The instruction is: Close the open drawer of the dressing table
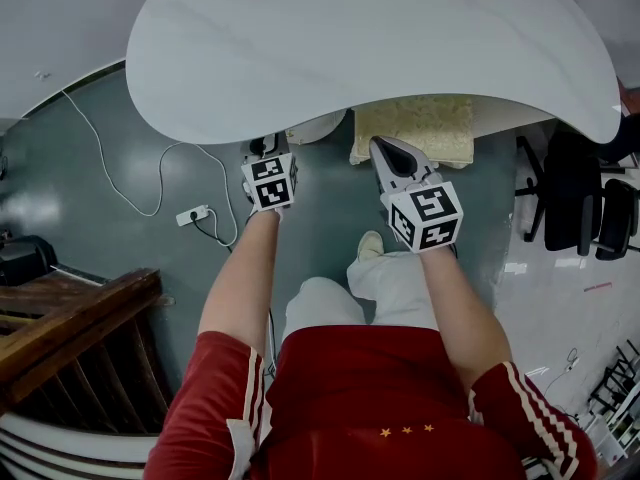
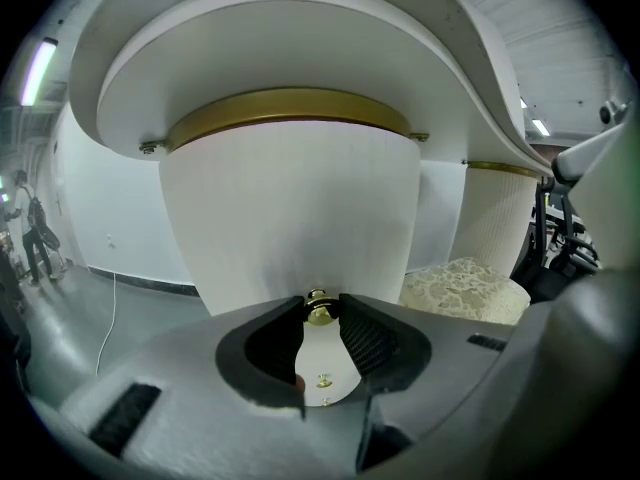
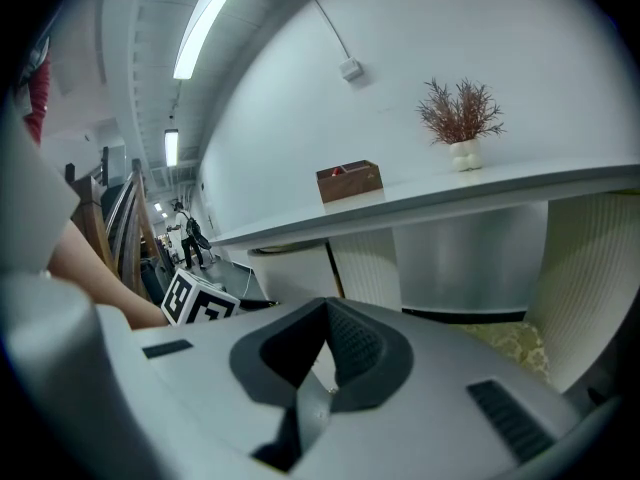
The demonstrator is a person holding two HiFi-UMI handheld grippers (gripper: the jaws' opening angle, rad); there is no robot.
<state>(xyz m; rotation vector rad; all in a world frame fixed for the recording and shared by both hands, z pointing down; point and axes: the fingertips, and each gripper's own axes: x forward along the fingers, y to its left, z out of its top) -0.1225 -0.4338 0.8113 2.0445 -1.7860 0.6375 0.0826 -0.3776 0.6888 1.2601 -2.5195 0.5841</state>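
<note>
The dressing table's white top [image 1: 380, 38] spans the head view. Below it hangs a rounded white drawer front [image 2: 290, 208] with a gold band along its top and a small brass knob [image 2: 318, 313]. My left gripper [image 2: 320, 303] is shut on that knob, its dark pads pressing on it from both sides. In the head view the left gripper [image 1: 266, 151] reaches under the table's front edge, where a rounded white piece [image 1: 318, 128] pokes out. My right gripper [image 3: 328, 306] is shut with nothing in it. It hovers to the right of the left gripper [image 1: 386, 148], level with the table's edge.
A stool with a cream cushion [image 1: 415, 128] stands under the table, right of the drawer. A brown box [image 3: 349, 181] and a vase of dried twigs [image 3: 462, 118] sit on the top. A power strip [image 1: 192, 214] lies on the floor, black chairs [image 1: 585, 203] at right, dark wooden furniture [image 1: 70, 318] at left.
</note>
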